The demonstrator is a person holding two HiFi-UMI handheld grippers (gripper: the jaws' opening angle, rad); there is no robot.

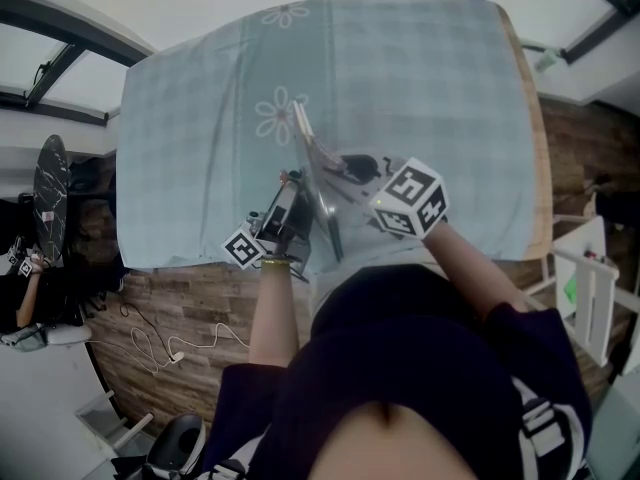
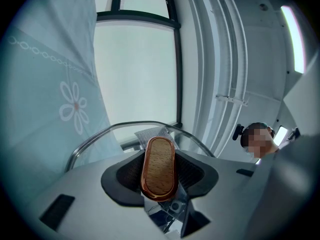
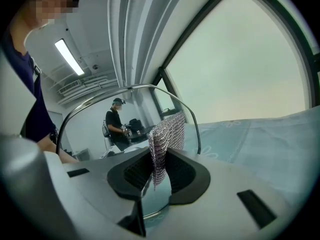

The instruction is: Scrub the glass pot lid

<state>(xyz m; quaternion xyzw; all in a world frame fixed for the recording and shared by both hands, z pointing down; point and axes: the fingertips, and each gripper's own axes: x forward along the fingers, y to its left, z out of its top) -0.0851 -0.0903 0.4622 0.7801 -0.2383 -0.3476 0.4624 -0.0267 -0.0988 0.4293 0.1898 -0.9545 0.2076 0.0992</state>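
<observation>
The left gripper [image 2: 160, 175] clamps the lid [image 2: 120, 136] by its knob [image 2: 160, 165] in its jaws. The right gripper [image 3: 157, 176] has its jaws pinching a scrubber [image 3: 167, 134] at the lid's opposite face, above the worktop [image 1: 420, 78].

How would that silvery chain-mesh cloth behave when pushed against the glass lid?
Probably floppy: the silvery chain-mesh cloth droops and folds in the right claw. Its small links would likely mould to the round glass pot lid rather than scrape stiffly. Seems thin, so probably light.

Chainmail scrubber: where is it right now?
The chainmail scrubber sits centre of the right gripper view, clamped in the right hand-held gripper, against the glass pot lid.
</observation>
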